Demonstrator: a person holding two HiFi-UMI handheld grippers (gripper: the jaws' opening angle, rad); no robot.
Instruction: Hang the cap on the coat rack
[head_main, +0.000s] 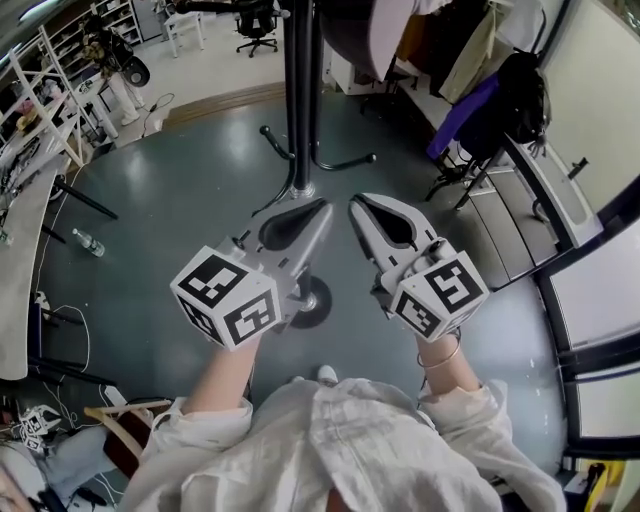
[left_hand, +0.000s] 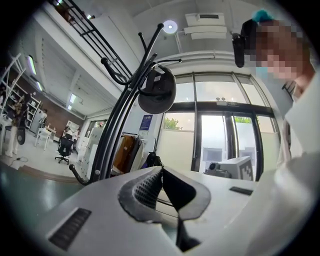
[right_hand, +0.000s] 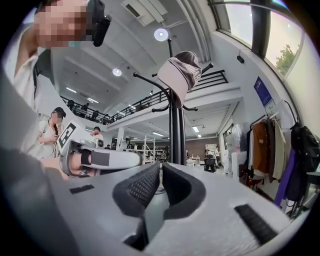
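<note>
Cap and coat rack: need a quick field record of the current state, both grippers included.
cap: hangs on an upper hook of the coat rack, touched by neither gripper
left gripper: jaws together, nothing between them
right gripper: jaws together, nothing between them
gripper position: side by side in front of the coat rack, below the cap
task status: cap looks hung

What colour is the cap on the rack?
Pale pinkish cap, darker on top; right gripper view.
</note>
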